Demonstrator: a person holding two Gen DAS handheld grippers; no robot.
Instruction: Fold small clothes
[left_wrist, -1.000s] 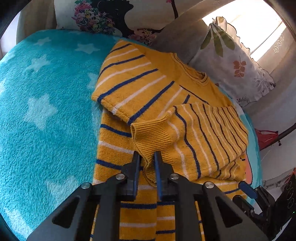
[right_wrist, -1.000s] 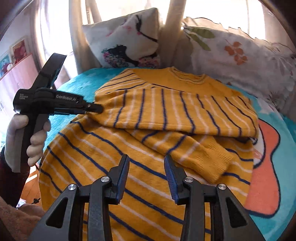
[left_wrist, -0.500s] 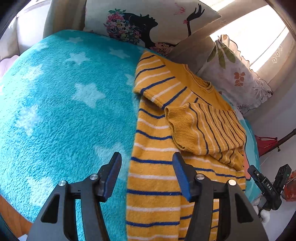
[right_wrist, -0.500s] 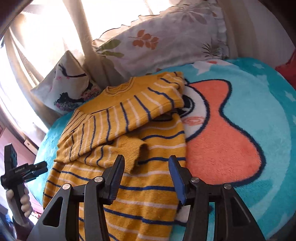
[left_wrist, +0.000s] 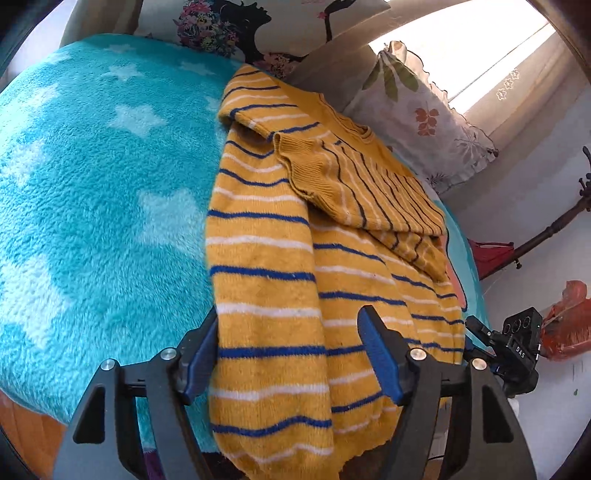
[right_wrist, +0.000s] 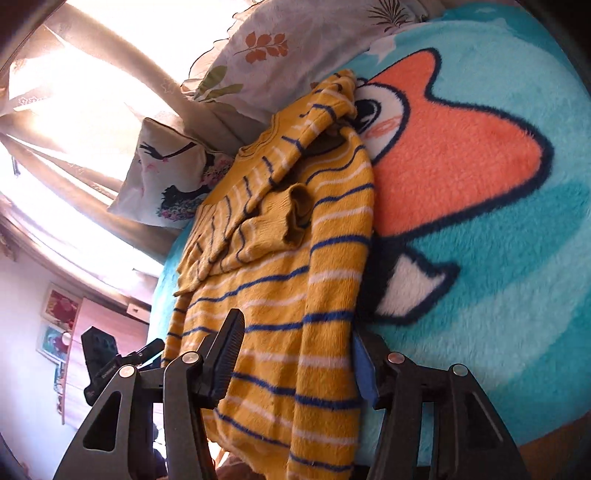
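Garment: a yellow knit sweater with blue and white stripes (left_wrist: 266, 266) lies on a fluffy turquoise blanket with white stars (left_wrist: 92, 177). Both sleeves are folded across the chest, and the hem hangs over the blanket's near edge.
Left gripper (left_wrist: 288, 354): jaws spread wide, straddling the sweater's left hem corner. The left pad sits at the garment's side edge; the right pad hovers above the stripes. Nothing is pinched.
Right gripper (right_wrist: 299, 358): jaws likewise spread, straddling the opposite hem corner. The right pad is half hidden behind the fabric edge; nothing is clamped.
Beyond the jaws: the folded sleeves, then the neckline, then a leaf-print pillow (left_wrist: 417, 122).
Step, as I judge it: gripping both hem corners to fold the bottom up toward the neckline.
Risk: closing too shallow would catch only the top layer, so the back panel would stay behind and bunch.
Risk: uneven lifting could drag the loosely laid sleeve cuff (right_wrist: 291, 218) out of its fold.
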